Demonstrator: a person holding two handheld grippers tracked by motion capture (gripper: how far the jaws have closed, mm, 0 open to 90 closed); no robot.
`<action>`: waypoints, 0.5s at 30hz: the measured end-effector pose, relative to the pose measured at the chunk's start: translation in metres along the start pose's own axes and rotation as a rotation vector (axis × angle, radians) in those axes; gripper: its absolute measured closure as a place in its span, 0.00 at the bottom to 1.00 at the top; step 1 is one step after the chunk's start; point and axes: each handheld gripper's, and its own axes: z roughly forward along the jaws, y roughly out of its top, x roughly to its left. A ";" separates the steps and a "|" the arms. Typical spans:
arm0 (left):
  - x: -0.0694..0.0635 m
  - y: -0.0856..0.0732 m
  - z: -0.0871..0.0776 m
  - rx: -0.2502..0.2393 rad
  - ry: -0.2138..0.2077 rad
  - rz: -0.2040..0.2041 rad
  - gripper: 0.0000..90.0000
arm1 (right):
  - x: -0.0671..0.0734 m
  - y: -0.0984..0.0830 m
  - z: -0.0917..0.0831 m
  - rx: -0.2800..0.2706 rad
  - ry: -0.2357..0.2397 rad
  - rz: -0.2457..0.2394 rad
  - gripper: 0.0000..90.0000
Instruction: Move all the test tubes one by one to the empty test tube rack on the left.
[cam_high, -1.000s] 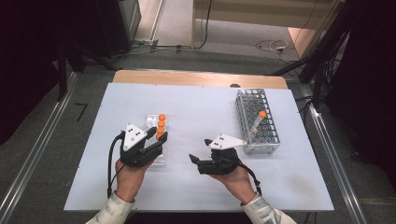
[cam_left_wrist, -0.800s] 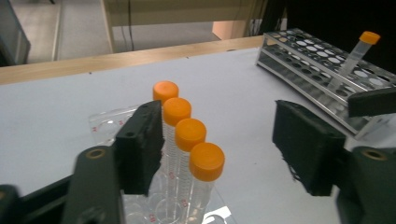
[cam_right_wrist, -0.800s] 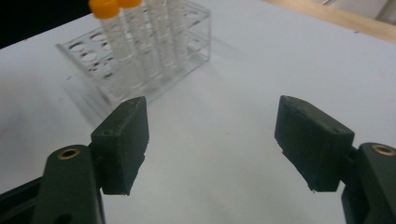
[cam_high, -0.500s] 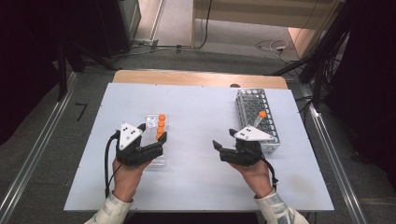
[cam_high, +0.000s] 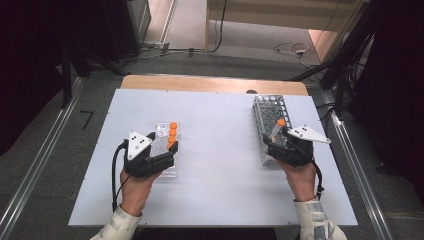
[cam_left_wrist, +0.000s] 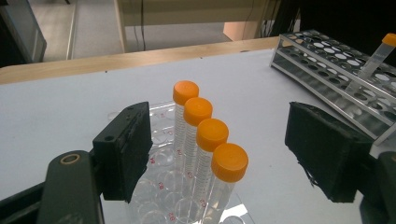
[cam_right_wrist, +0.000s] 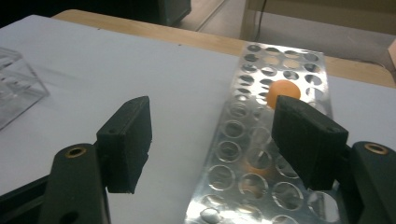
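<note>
Both grippers are spread wide and empty. The left gripper (cam_high: 167, 156) sits by four orange-capped tubes (cam_left_wrist: 201, 140) in a clear tray (cam_high: 163, 131). The right gripper (cam_high: 275, 142) hangs over the metal rack (cam_high: 266, 107), where one orange-capped tube (cam_high: 278, 126) leans.

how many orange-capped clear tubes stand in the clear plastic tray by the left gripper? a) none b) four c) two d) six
b, the left gripper view shows four orange-capped clear tubes standing in one row in the clear plastic tray, between the open jaws of the left gripper; a fifth such tube leans in the metal rack farther off.
</note>
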 end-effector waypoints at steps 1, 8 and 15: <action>0.000 0.000 0.000 0.000 0.000 0.000 0.25 | -0.003 0.000 0.000 0.001 -0.010 0.007 0.30; 0.000 0.000 0.000 -0.008 0.004 0.001 0.25 | -0.019 -0.006 0.011 0.017 -0.050 0.037 0.32; 0.000 0.000 -0.001 -0.010 0.004 0.002 0.25 | -0.025 -0.011 0.025 0.040 -0.066 0.045 0.37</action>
